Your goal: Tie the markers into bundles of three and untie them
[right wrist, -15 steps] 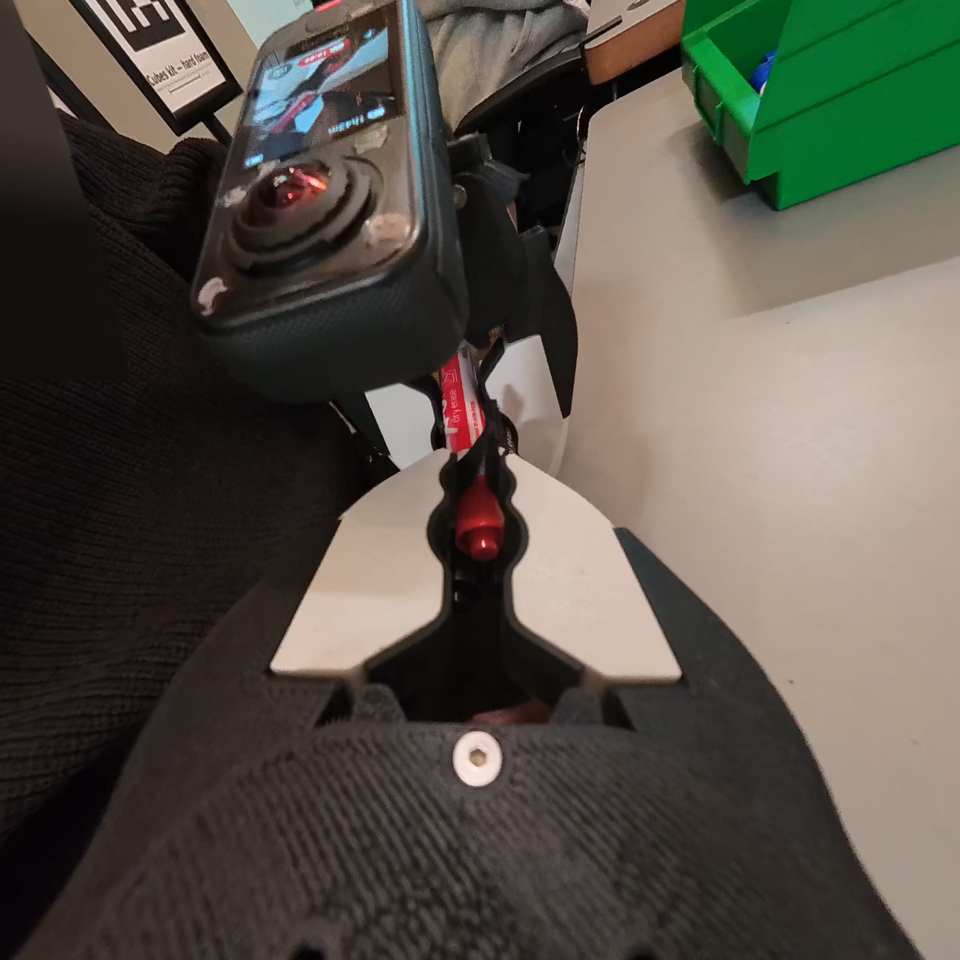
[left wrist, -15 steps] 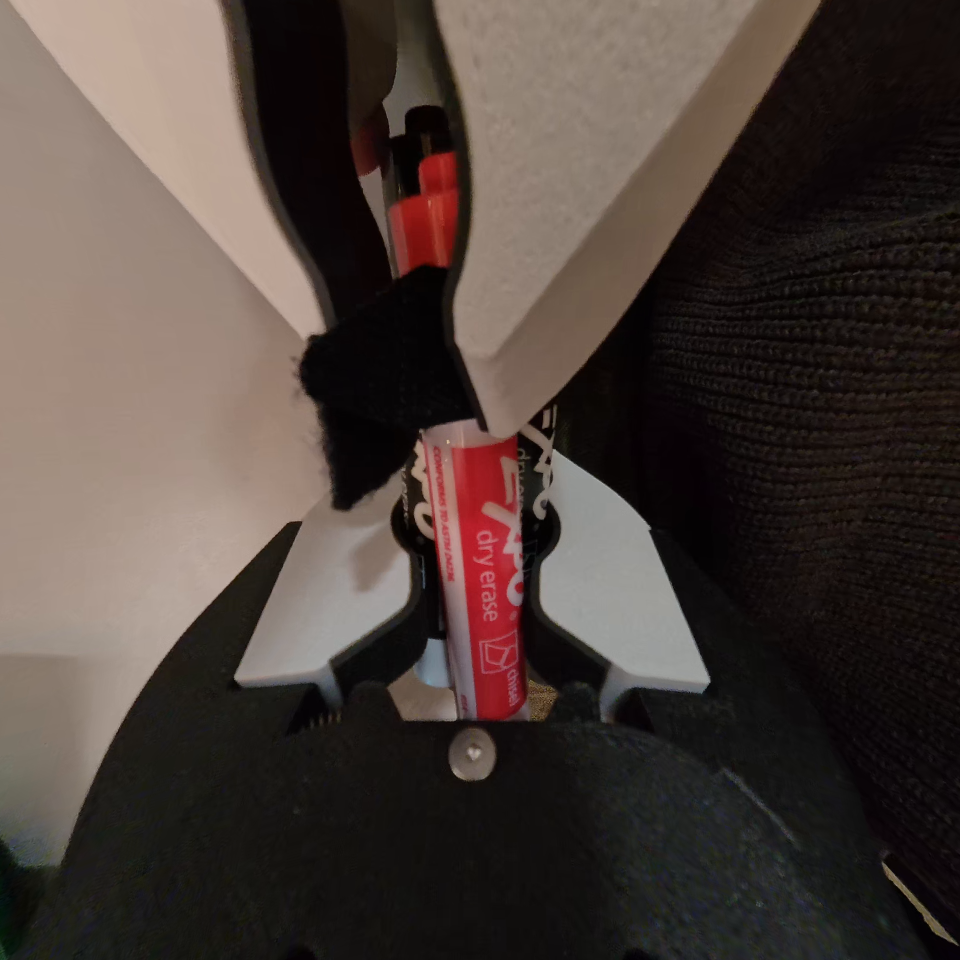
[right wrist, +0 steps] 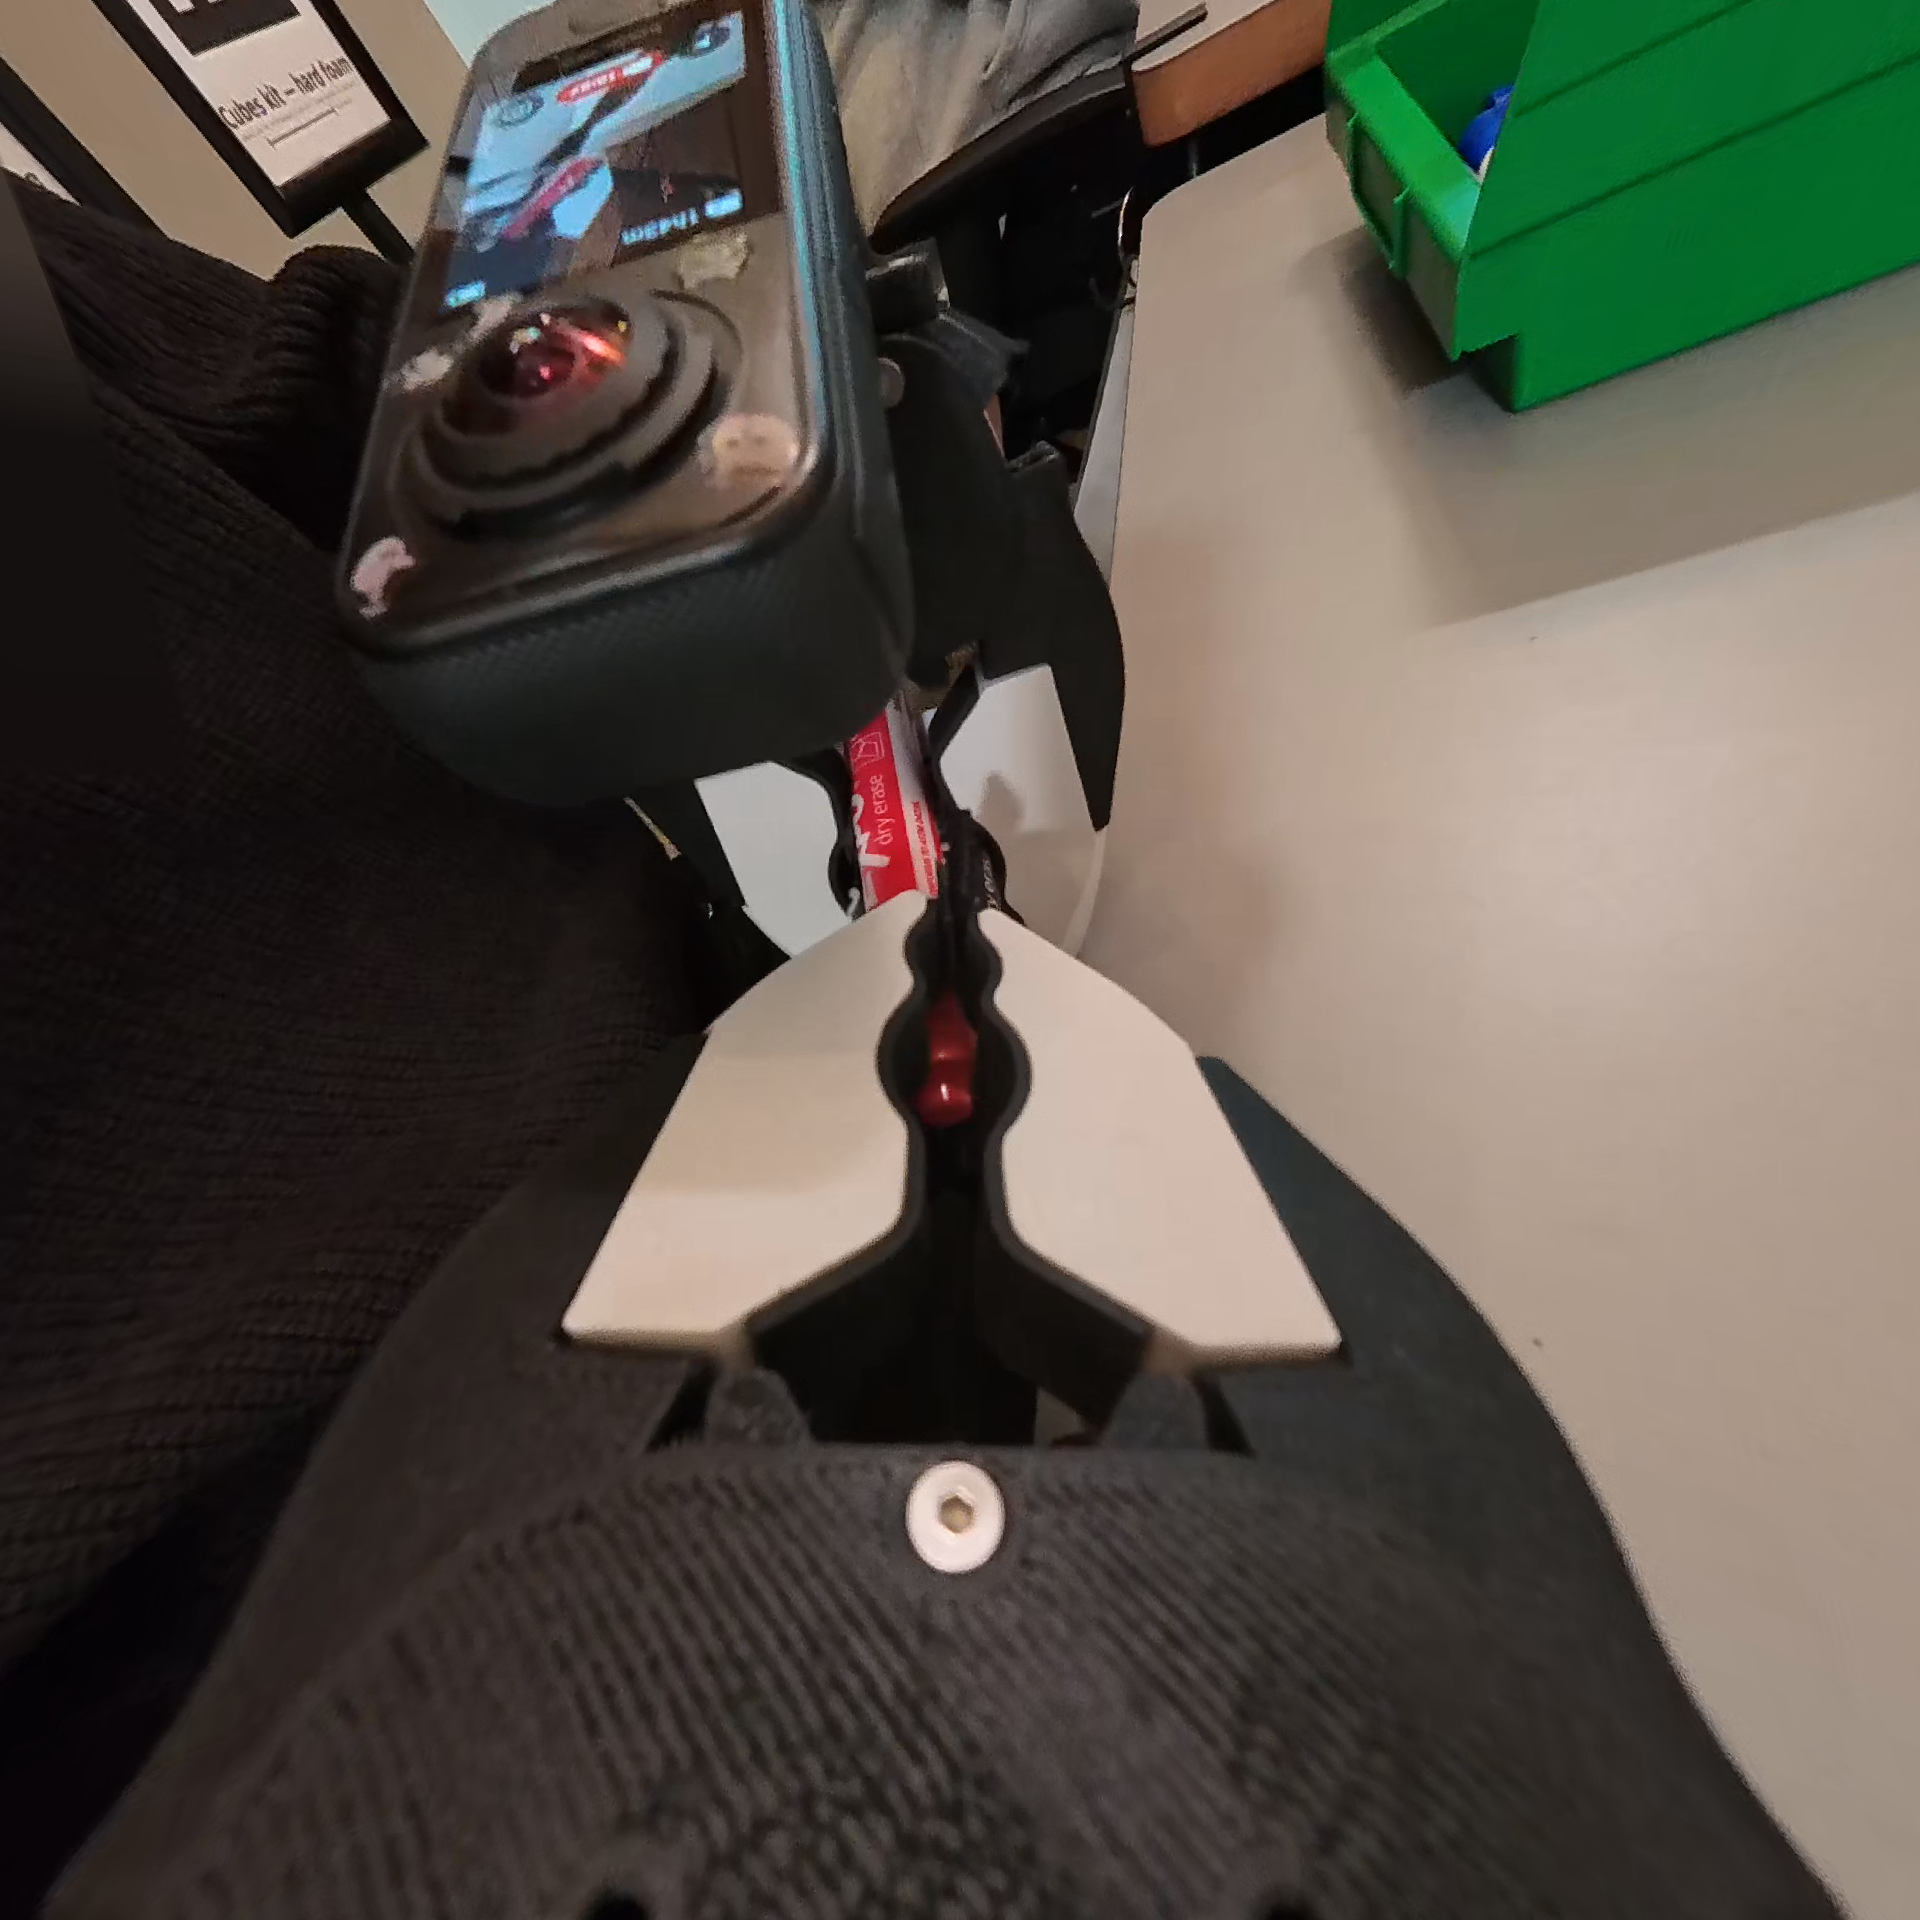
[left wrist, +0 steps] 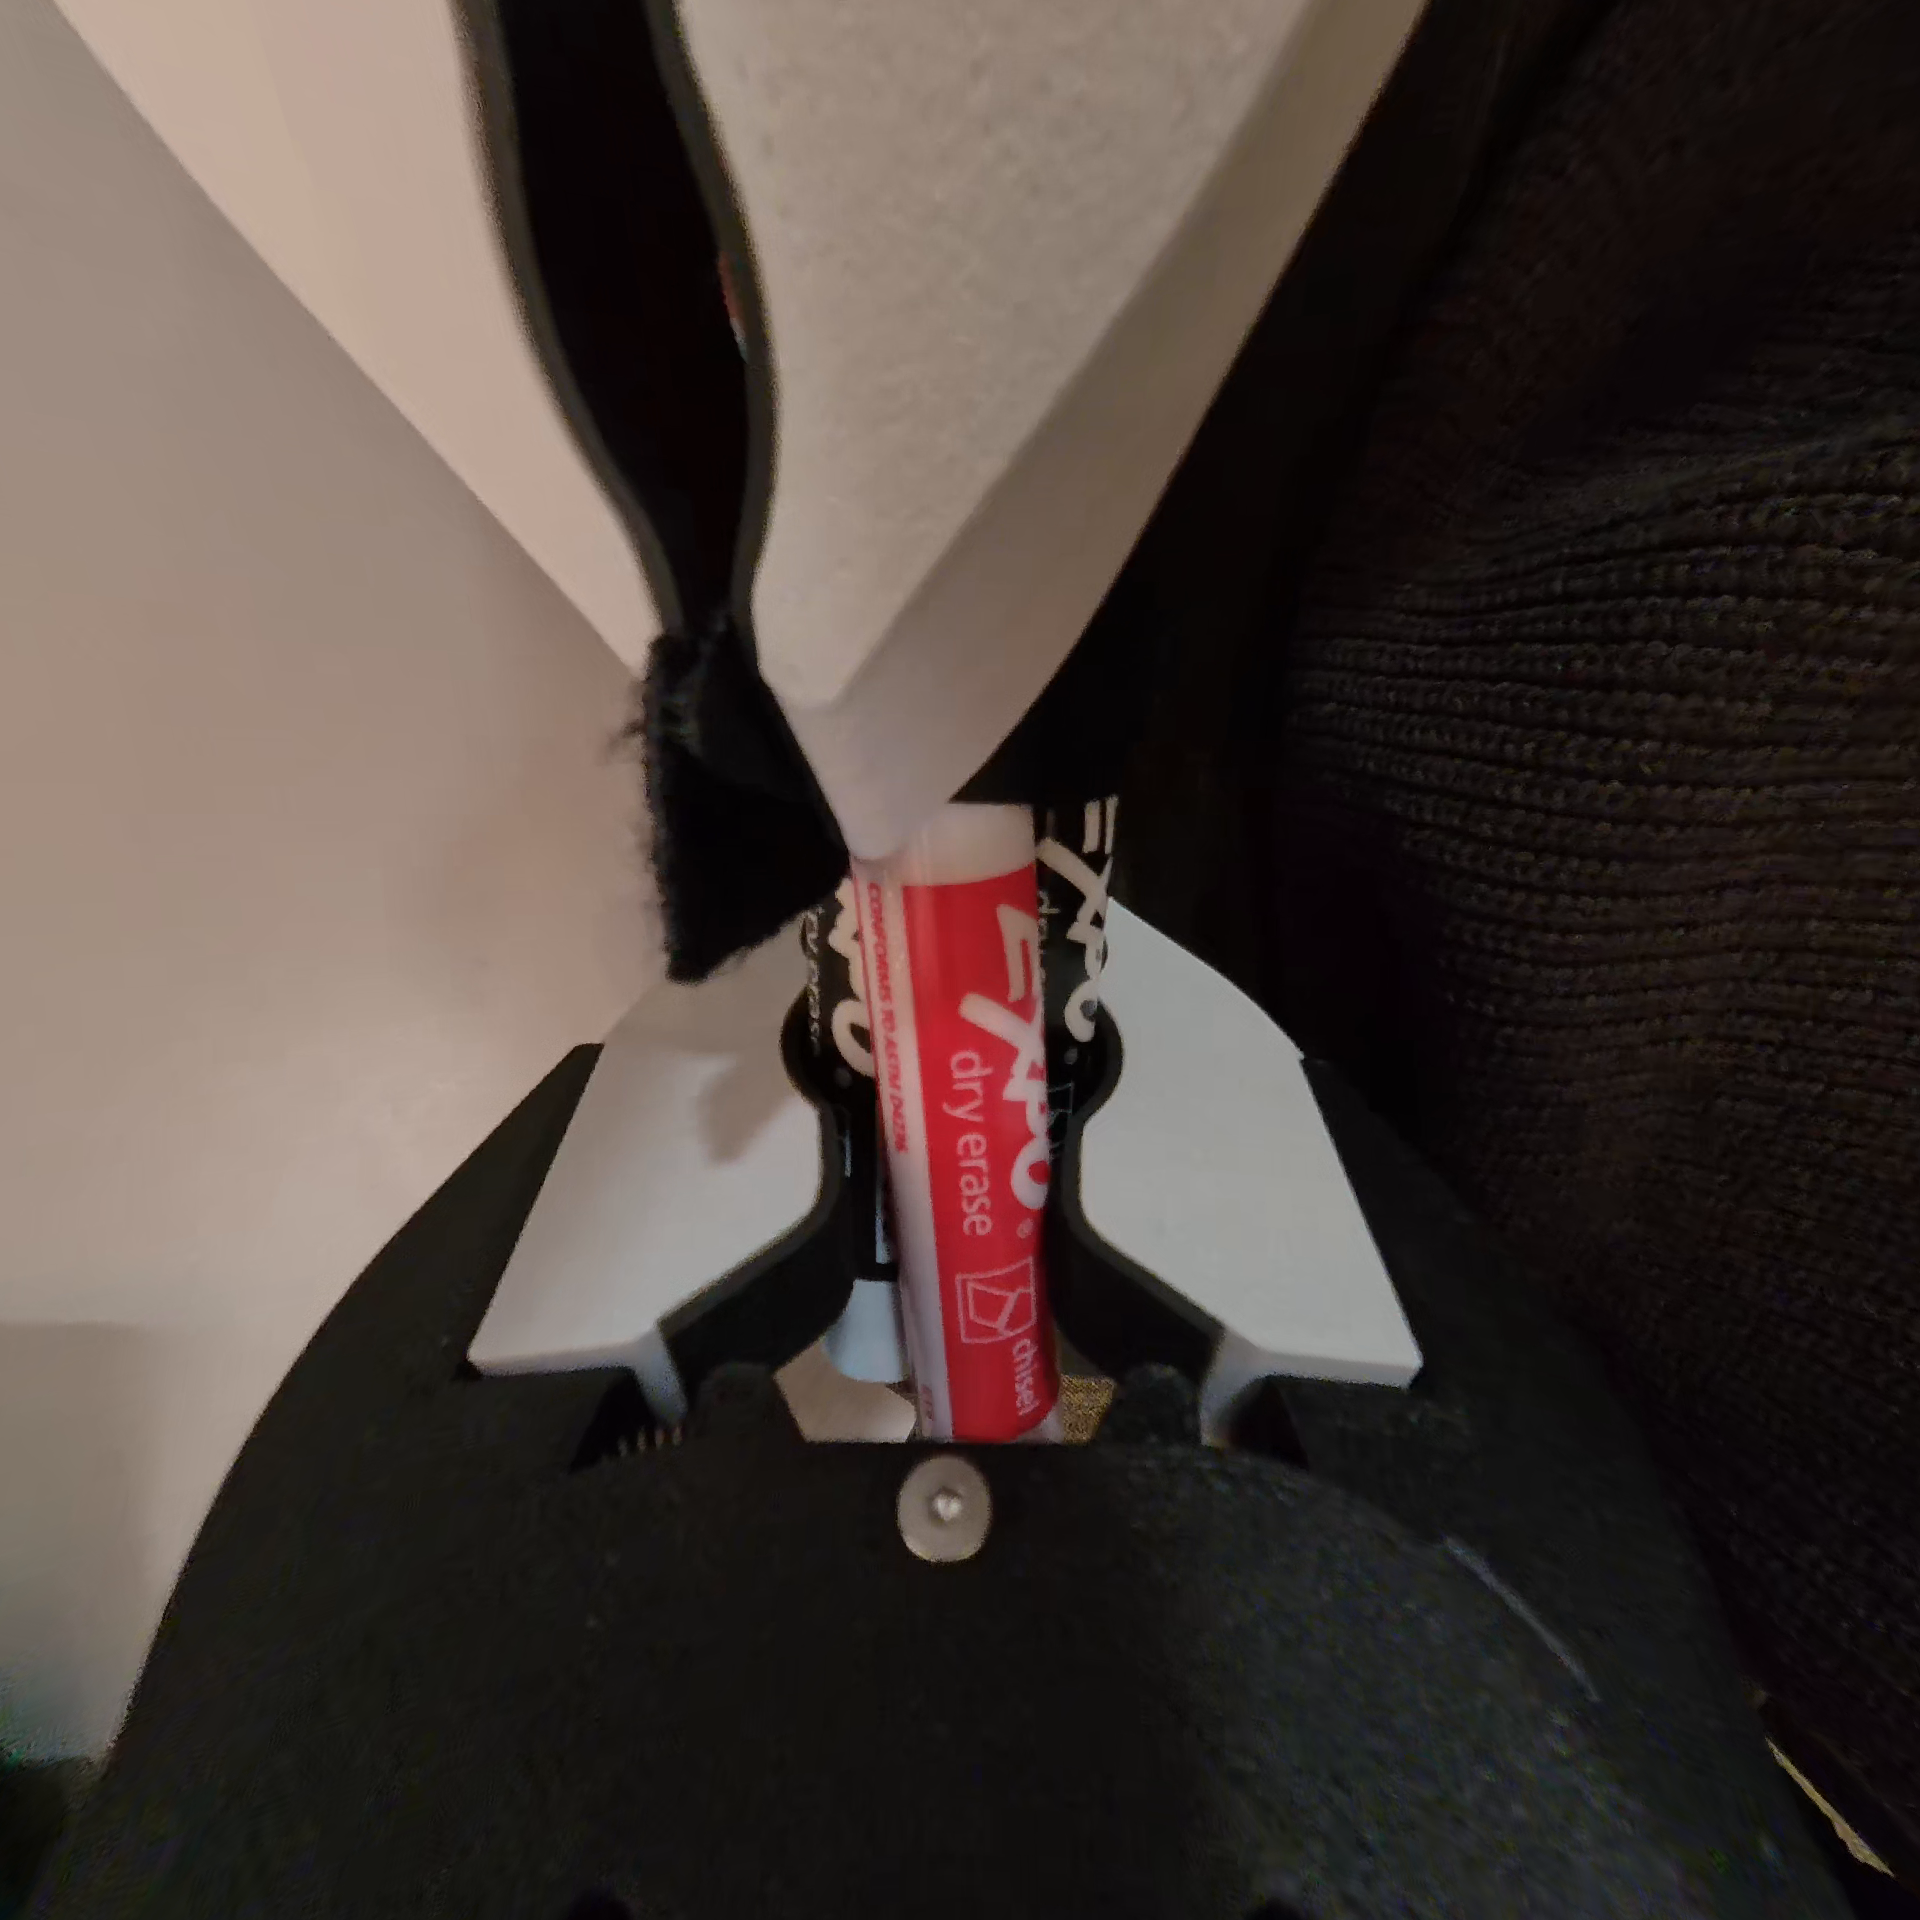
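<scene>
Both grippers clamped on marker bundle, tip to tip.
My left gripper (left wrist: 951, 1039) pinches the red dry-erase marker (left wrist: 971, 1122); my right gripper (right wrist: 951, 997) grips its red tip (right wrist: 943, 1070), grey tabletop (right wrist: 1507, 935) open rightward.

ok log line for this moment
left gripper shut on red marker | black markers alongside | right gripper shut on red marker's other end | grey table, green bin beyond

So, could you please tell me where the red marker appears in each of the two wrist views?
Left wrist view: the red marker stands at centre, clamped between the left hand-held gripper fingers, its far end hidden behind the right hand-held gripper.
Right wrist view: the marker runs up the centre, its red tip between the right hand-held gripper fingers.
Shared landmark: the black knitted sleeve, right edge in the left view, left side in the right view.
</scene>
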{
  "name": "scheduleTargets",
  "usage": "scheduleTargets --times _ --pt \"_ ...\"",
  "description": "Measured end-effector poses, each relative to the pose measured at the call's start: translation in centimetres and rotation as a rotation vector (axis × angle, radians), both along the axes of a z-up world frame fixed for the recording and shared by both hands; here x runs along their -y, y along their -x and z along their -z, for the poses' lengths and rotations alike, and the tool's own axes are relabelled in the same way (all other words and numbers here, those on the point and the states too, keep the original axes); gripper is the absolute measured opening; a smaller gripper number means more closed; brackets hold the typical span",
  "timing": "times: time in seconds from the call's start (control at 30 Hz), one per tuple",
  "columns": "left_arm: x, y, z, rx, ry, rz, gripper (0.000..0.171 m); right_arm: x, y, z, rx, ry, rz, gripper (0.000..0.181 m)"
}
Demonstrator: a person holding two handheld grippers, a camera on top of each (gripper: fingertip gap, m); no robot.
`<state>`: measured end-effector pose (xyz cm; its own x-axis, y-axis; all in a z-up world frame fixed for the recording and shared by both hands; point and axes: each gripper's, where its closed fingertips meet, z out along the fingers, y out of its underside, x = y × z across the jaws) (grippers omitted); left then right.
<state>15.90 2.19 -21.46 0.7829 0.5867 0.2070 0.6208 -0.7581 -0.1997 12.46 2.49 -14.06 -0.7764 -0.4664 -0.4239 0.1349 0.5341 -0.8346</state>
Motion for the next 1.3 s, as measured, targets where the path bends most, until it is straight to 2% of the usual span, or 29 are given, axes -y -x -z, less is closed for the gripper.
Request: scheduleTargets --times 0.2,0.3,0.47,0.6,0.67,0.83,0.9,1.3 --pt "0.0 0.1 0.0 -0.004 -0.001 -0.001 0.042 0.1 0.2 -0.2 -0.043 0.044 0.040 0.007" --pt "0.0 0.0 0.0 -0.003 -0.002 0.004 0.043 0.1 0.8 0.0 -0.104 0.041 0.079 0.034" --pt "-0.1 0.0 -0.1 -0.004 -0.014 0.001 0.042 -0.8 1.5 -0.7 0.013 0.036 0.076 0.044" --pt "0.0 0.1 -0.1 -0.001 -0.017 -0.002 0.043 -1.7 2.2 -1.4 0.114 0.034 0.061 0.039" --pt "-0.1 0.0 -0.1 0.002 -0.016 0.003 0.043 -1.8 2.3 -1.3 0.100 0.034 0.059 0.025" --pt "-0.3 -0.1 0.1 0.007 -0.013 0.009 0.042 -1.5 1.2 -0.3 0.040 -0.008 0.025 0.017" --pt "0.0 -0.2 0.3 0.009 0.005 0.010 0.042 -1.3 0.8 -0.2 0.029 -0.003 0.019 0.007" --pt "0.1 -0.2 0.3 0.010 0.016 -0.002 0.043 -0.2 -0.4 -0.4 0.000 0.012 0.020 0.004"
